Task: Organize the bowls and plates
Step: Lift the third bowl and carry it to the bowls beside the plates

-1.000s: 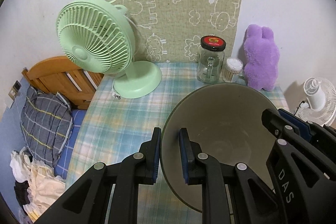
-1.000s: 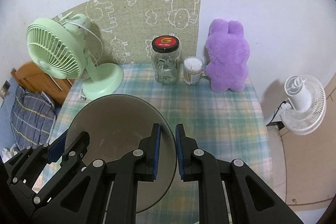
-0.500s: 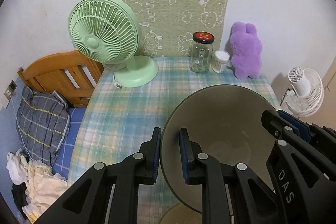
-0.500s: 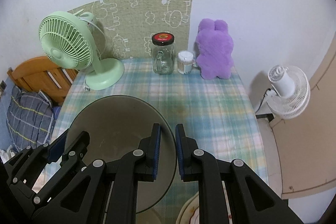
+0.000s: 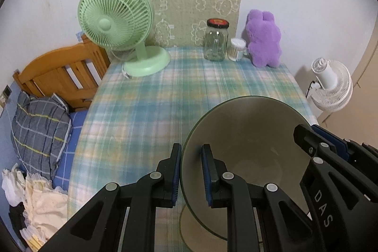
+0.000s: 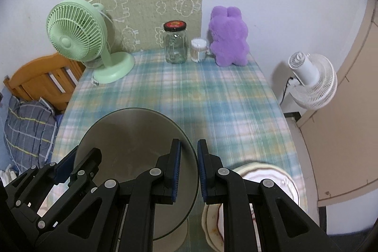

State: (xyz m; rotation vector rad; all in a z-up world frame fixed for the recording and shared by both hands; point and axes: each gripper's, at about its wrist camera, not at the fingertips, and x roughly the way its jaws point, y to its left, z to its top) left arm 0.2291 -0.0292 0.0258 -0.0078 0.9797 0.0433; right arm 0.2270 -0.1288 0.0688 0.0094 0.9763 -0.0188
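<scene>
1. A large grey-brown bowl [image 5: 245, 145] is carried between the two grippers, tilted so its inside faces the cameras and held above the plaid-covered table [image 5: 165, 105].
2. The left gripper [image 5: 191, 171] is clenched on the bowl's left rim: one blue pad [image 5: 176, 171] sits outside the wall, the other inside.
3. The right gripper [image 6: 189, 169] grasps the opposite rim in the same way, one finger inside the bowl [image 6: 134, 157] and one outside.
4. In the left wrist view the right gripper [image 5: 330, 157] shows at the far right edge of the bowl; in the right wrist view the left gripper [image 6: 70, 169] shows at the lower left.
5. Below the held bowl, at the near edge of the table, part of another round dish [image 5: 196, 233] of like colour shows; how much of it lies there I cannot tell.
6. Just to the right of that, under the right gripper, lies a cream plate with a dark rim line [image 6: 267, 171], marked with reddish smears.
7. Along the far side of the table stand a green fan [image 5: 118, 23], a glass jar with a red-and-black lid [image 5: 216, 39], a tub of cotton swabs [image 5: 237, 49] and a purple plush toy [image 5: 263, 39], all well apart from the bowl.
8. A white fan [image 6: 311, 84] stands off the table to the right.
</scene>
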